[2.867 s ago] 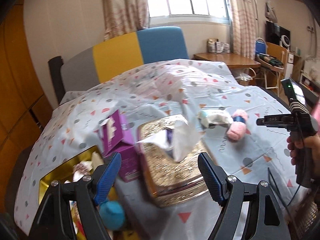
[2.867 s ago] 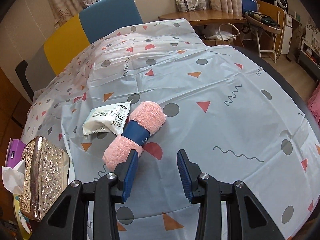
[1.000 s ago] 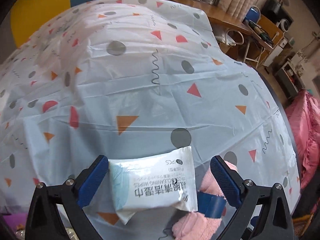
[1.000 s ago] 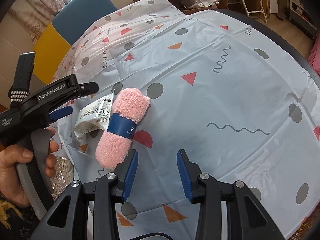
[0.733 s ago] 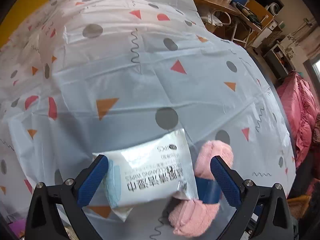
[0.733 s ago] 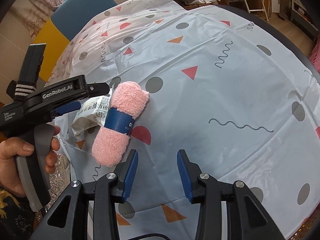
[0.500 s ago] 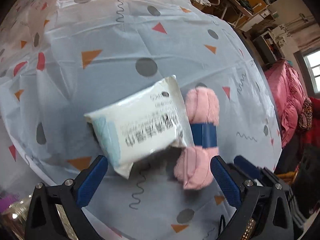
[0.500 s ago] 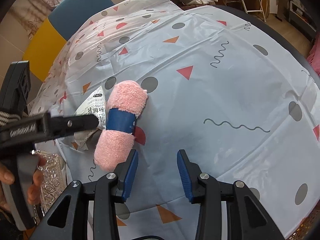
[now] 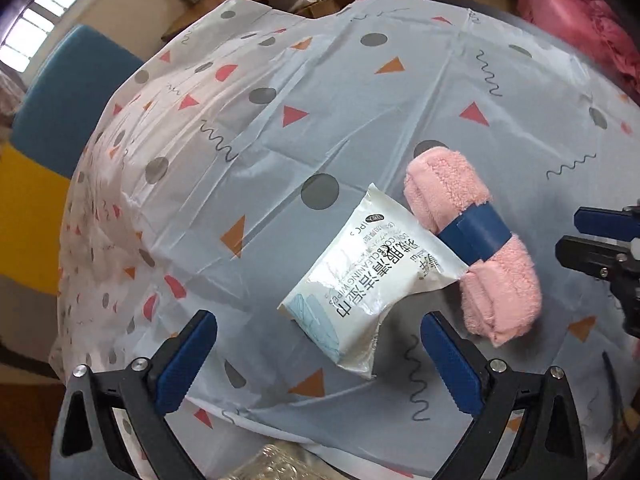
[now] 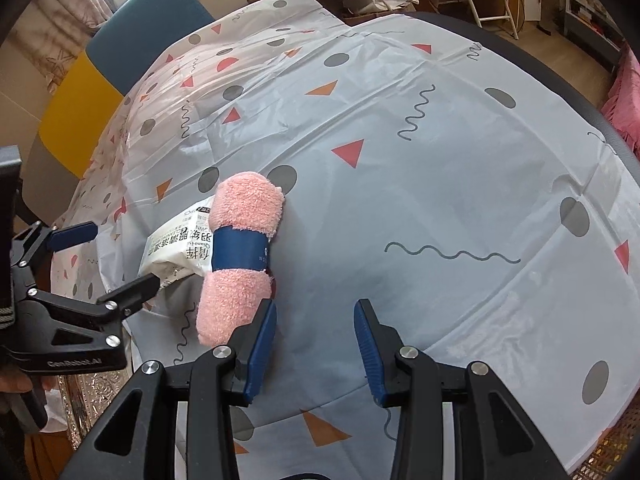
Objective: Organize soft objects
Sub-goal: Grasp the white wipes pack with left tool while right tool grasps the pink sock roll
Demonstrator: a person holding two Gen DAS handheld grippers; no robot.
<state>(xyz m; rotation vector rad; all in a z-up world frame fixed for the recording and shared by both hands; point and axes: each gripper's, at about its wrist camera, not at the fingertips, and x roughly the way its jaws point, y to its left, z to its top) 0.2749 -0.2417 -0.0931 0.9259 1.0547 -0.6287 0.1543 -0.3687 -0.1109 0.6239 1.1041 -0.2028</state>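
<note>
A white wipes pack [image 9: 360,280] lies on the patterned tablecloth, its long edge against a rolled pink towel [image 9: 472,240] with a blue band. My left gripper [image 9: 318,360] hangs open and wide just in front of the pack's near corner, with nothing pinched. In the right wrist view the towel [image 10: 240,256] lies left of centre and partly hides the pack [image 10: 176,248]. My right gripper [image 10: 314,344] is open with bare cloth between its fingers, and the towel's near end sits beside its left finger. The left gripper [image 10: 116,258] comes in from the left by the pack.
A gold embossed tissue box [image 10: 80,400] stands at the table's near left, also seen as the gold box [image 9: 272,464]. A blue and yellow chair [image 10: 140,28] stands behind the table. The dark table rim [image 10: 560,80] curves on the right. Pink bedding [image 9: 580,12] lies beyond.
My left gripper rolled and shifted, so the pack and towel now lie slanted and further ahead in its view. The right gripper kept still. Pack and towel stayed put.
</note>
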